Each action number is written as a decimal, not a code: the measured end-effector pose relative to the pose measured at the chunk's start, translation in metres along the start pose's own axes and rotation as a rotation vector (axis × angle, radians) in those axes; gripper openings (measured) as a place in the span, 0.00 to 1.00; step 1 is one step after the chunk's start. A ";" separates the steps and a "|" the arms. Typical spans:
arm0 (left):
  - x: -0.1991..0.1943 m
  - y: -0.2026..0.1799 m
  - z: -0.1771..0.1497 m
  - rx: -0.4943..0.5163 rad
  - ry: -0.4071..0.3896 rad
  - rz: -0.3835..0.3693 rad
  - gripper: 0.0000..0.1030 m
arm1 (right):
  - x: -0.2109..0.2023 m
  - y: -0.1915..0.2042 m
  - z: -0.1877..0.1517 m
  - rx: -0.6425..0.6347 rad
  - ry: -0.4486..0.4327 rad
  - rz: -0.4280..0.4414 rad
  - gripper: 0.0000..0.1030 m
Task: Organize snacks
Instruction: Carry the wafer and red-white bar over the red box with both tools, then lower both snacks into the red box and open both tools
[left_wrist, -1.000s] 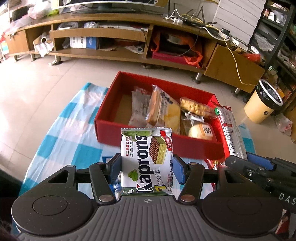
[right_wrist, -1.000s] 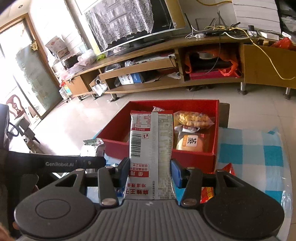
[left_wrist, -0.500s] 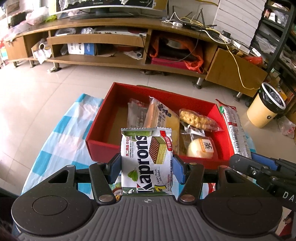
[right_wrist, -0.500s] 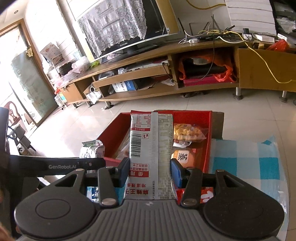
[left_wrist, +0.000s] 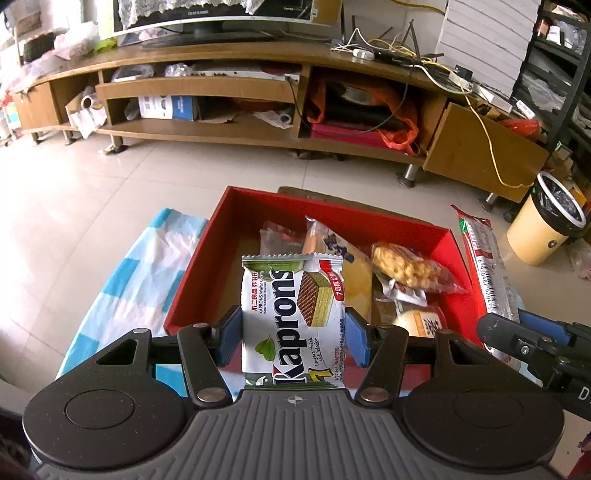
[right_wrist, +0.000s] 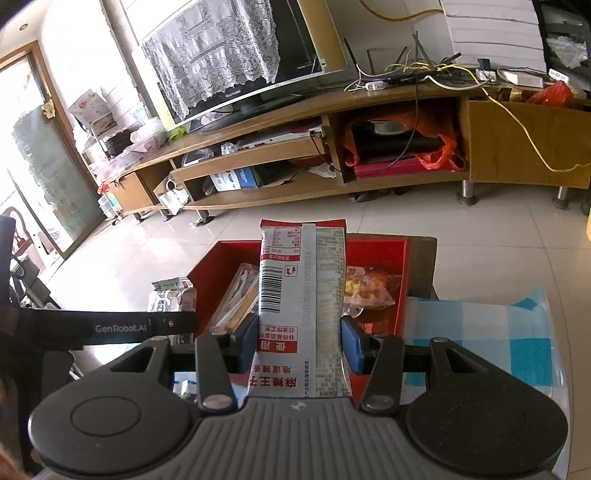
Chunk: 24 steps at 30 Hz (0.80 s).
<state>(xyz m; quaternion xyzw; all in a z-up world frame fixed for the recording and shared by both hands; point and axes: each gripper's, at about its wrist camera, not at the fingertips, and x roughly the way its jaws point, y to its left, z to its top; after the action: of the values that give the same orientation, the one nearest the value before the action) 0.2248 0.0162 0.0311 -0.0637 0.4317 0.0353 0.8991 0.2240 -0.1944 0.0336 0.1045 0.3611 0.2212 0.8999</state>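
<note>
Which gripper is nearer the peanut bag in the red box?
Left, by my estimate. The left gripper is over the near wall by the peanut bag; the right gripper sits farther back.

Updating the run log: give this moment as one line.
left gripper: shut on Kaprons wafer pack | right gripper: shut on spicy strip packet | both above red box

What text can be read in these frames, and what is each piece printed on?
"Kaprons": wafer packet in the left gripper.
"GenRobot.AI": the left gripper's side, seen from the right wrist.
"麻辣王子": spicy strip packet in the right gripper.
Fine print, barcodes, TV logo: too small.
</note>
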 end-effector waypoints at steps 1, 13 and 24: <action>0.002 0.000 0.002 -0.002 -0.001 0.004 0.63 | 0.003 0.000 0.001 0.001 -0.001 -0.002 0.45; 0.030 0.005 0.015 -0.020 0.020 0.018 0.63 | 0.037 -0.002 0.010 0.005 0.029 -0.019 0.45; 0.036 0.011 0.014 -0.024 0.031 0.032 0.72 | 0.056 -0.002 0.007 0.000 0.054 -0.034 0.47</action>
<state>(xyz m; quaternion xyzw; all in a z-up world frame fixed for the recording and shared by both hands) 0.2573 0.0290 0.0110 -0.0681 0.4462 0.0541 0.8907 0.2651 -0.1702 0.0039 0.0925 0.3870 0.2088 0.8934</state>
